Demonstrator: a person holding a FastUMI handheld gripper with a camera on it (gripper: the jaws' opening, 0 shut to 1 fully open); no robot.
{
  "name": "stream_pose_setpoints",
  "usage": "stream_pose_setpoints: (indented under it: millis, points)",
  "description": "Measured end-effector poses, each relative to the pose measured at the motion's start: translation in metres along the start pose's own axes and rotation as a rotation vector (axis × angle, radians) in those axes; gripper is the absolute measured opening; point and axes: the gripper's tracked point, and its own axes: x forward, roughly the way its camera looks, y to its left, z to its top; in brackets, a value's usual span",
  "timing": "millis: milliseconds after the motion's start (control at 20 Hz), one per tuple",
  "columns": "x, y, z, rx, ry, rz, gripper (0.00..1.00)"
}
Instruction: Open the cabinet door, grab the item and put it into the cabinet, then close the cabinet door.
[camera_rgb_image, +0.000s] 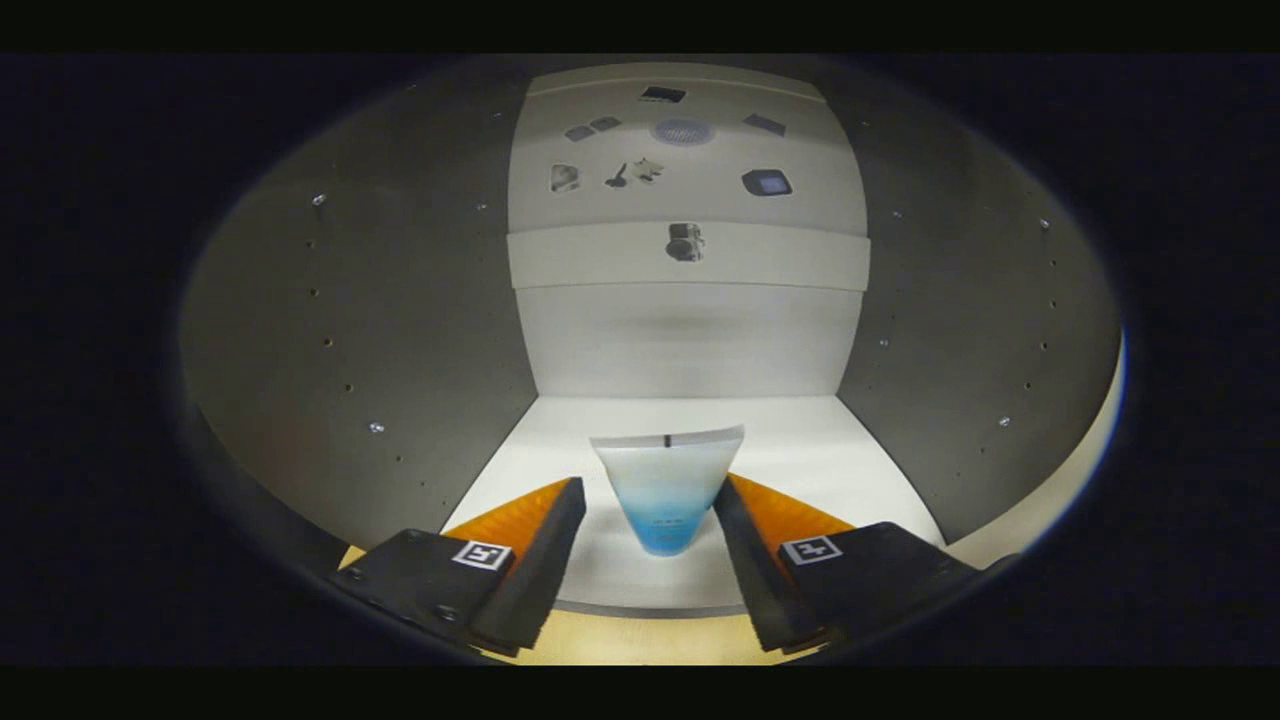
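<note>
My gripper (648, 520) sits wide, fingers flanking the tube (666, 488) without clear contact — it stands cap-down on the cabinet floor (830, 450), just inside the front edge. Risk: pulling back could clip the tube and tip it out.

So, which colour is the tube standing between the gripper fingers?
The tube is frosted white fading to blue, in the gripper view.
</note>
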Motion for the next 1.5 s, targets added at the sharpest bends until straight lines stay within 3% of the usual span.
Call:
stream_pose_setpoints:
  millis: [50, 150, 450, 1150, 1500]
  points:
    - [-0.001, 0.000, 0.002, 0.000, -0.011, -0.004, 0.91]
    - [-0.006, -0.004, 0.006, -0.007, -0.030, -0.033, 0.95]
    - [-0.056, -0.004, 0.025, -0.008, -0.129, -0.044, 0.96]
    - [-0.315, 0.010, 0.007, -0.048, -0.430, 0.015, 0.95]
    - [-0.426, -0.044, -0.034, -0.005, -0.489, -0.047, 0.95]
